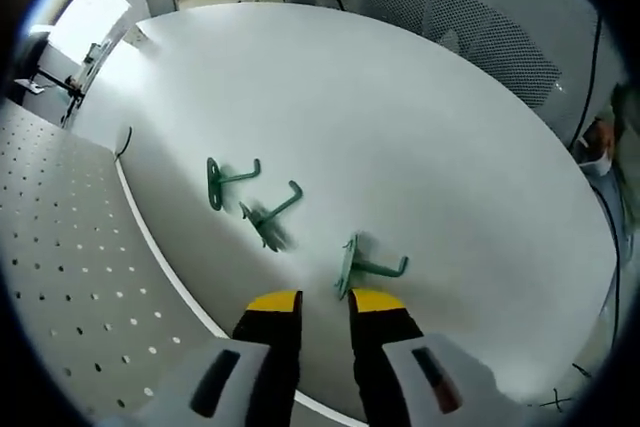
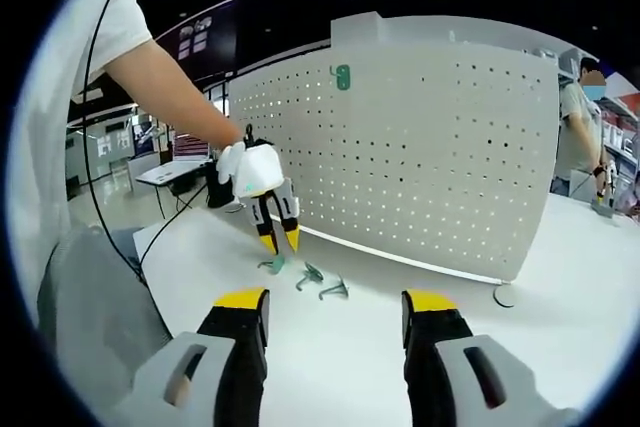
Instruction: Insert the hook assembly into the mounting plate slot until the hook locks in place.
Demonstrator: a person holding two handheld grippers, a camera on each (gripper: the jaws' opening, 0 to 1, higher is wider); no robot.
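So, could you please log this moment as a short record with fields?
surface: white table
hooks: three green hooks loose on the table, apart
pegboard: upright panel, one green piece mounted near its top
left gripper: open, just above the nearest hook
right gripper: open, holding nothing
bystander: person behind the table

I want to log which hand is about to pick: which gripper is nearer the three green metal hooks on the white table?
Left. The left gripper hangs just above the green metal hooks, jaws open; the right gripper sits further back, open.
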